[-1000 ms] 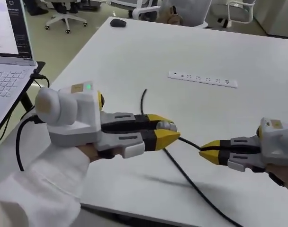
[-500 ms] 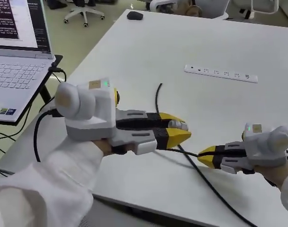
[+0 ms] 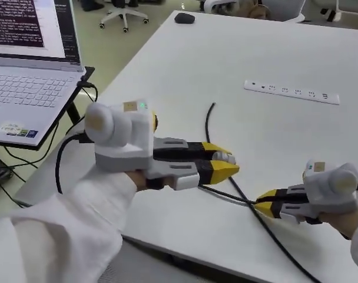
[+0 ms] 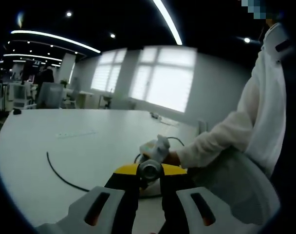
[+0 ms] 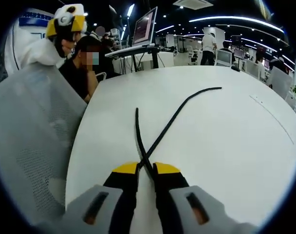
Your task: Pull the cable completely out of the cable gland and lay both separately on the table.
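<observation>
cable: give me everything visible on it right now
Thin black cable with a round, rubbery-looking jacket, lying slack. One free end rests on the white table. From there it runs toward the left gripper, which holds the silver gland. The right gripper is shut on it, and two strands cross just ahead of those jaws. Another run leaves the head view at the bottom. I can't tell whether it passes through the gland.

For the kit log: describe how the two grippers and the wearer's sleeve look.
Both left gripper and right gripper have white-grey bodies, black middles, yellow-tipped claws. The left has a green light, a tan sticker and a black lead at its rear. The sleeve behind it is white.
</observation>
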The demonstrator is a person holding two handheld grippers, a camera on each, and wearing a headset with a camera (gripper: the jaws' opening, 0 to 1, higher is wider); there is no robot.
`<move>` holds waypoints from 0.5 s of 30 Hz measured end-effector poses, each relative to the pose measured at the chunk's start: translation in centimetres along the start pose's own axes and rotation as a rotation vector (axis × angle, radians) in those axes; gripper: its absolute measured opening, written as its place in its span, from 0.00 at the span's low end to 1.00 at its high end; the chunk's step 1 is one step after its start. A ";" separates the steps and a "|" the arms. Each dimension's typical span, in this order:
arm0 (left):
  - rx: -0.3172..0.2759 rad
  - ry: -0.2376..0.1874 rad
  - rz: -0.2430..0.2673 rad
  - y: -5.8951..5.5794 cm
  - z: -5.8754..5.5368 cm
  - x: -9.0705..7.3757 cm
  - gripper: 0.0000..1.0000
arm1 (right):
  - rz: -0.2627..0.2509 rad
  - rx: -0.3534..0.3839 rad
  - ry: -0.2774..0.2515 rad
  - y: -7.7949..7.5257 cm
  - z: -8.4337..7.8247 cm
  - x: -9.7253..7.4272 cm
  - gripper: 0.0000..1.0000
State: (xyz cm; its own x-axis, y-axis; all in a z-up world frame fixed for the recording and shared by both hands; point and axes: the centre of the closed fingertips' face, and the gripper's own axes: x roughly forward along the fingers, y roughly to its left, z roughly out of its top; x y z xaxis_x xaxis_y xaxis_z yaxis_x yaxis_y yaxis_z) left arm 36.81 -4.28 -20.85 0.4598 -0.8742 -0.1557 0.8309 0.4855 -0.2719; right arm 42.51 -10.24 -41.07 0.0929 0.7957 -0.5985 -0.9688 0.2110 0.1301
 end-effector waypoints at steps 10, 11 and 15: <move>0.018 0.055 0.022 2.8 -1.4 1.3 0.17 | -0.001 0.019 -0.046 0.1 0.8 -1.4 0.35; 0.043 0.077 0.025 3.5 -2.0 1.8 0.17 | 0.015 0.022 -0.057 0.8 1.2 -1.8 0.38; 0.074 0.125 0.017 5.6 -3.8 3.3 0.17 | 0.008 -0.007 -0.081 2.3 2.3 -3.9 0.45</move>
State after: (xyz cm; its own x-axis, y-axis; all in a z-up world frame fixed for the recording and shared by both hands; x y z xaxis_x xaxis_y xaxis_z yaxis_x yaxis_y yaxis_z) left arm 41.79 -4.43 -26.50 0.4349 -0.8565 -0.2780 0.8464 0.4942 -0.1984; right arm 40.46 -11.55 -36.69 0.1035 0.8407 -0.5315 -0.9711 0.2009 0.1286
